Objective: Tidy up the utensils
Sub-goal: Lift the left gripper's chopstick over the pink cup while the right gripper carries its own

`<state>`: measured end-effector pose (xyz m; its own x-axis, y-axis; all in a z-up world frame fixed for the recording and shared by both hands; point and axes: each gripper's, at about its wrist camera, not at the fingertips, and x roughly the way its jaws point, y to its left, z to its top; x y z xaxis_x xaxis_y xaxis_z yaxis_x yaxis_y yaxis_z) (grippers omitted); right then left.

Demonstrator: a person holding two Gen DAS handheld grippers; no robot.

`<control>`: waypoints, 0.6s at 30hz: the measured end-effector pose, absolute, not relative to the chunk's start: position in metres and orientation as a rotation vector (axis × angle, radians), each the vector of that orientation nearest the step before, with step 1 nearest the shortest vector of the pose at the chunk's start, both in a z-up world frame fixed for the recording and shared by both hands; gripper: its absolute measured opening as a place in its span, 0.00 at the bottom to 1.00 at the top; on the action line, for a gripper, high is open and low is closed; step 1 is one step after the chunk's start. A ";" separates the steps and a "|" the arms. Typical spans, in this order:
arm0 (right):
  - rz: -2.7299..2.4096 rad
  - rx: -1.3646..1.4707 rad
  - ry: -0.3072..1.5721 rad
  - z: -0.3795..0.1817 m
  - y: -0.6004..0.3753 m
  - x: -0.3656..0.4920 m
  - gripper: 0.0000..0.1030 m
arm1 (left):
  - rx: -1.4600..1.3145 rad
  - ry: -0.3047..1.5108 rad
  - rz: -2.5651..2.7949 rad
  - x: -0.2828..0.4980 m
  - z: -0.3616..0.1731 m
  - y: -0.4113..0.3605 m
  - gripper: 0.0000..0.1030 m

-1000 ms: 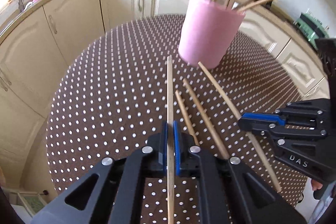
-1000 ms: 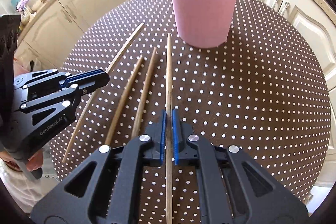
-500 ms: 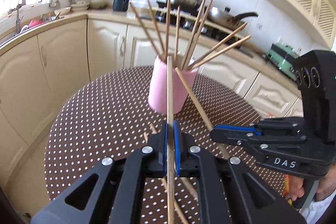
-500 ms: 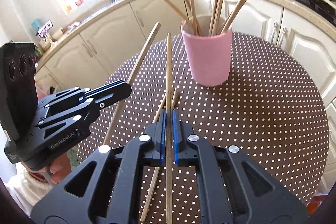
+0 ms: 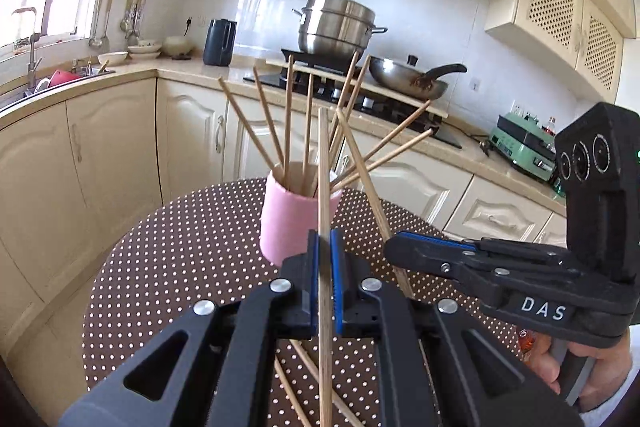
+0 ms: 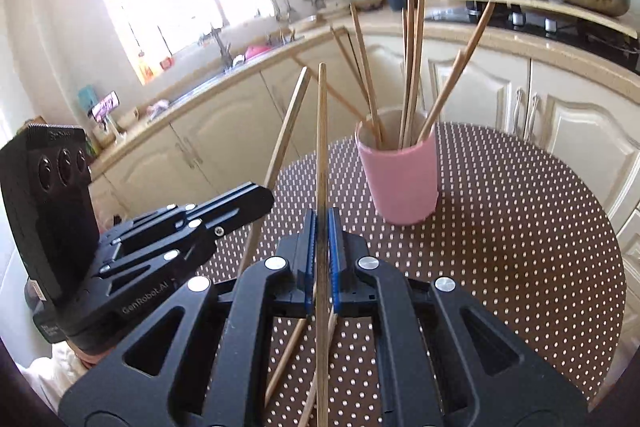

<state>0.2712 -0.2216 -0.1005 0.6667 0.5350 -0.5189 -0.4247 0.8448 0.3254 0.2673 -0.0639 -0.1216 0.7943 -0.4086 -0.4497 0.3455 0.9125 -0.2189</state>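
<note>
Wooden chopstick [image 5: 325, 187] clamped in left tongs [image 5: 325, 255], another [image 6: 322, 147] in right tongs [image 6: 322, 227], pink cup [image 5: 298, 219] beyond.

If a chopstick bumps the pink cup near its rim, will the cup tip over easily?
Probably it can tip. The pink cup is taller than it is wide, and many chopsticks lean far out above its rim, so a bump high up has leverage. It looks light, and on the dotted tablecloth it may slide first instead. Lowering sticks in gently seems safer.
</note>
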 end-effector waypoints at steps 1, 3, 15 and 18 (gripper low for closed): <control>0.546 0.189 0.627 -0.097 -0.223 0.272 0.06 | -0.133 0.496 -0.408 0.267 -0.119 -0.064 0.06; 0.542 0.195 0.590 -0.091 -0.224 0.269 0.06 | -0.142 0.467 -0.411 0.267 -0.115 -0.064 0.06; 0.553 0.257 0.387 -0.062 -0.234 0.275 0.06 | -0.174 0.282 -0.415 0.277 -0.085 -0.072 0.06; 0.553 0.266 0.347 -0.059 -0.236 0.280 0.06 | -0.182 0.243 -0.419 0.283 -0.080 -0.073 0.06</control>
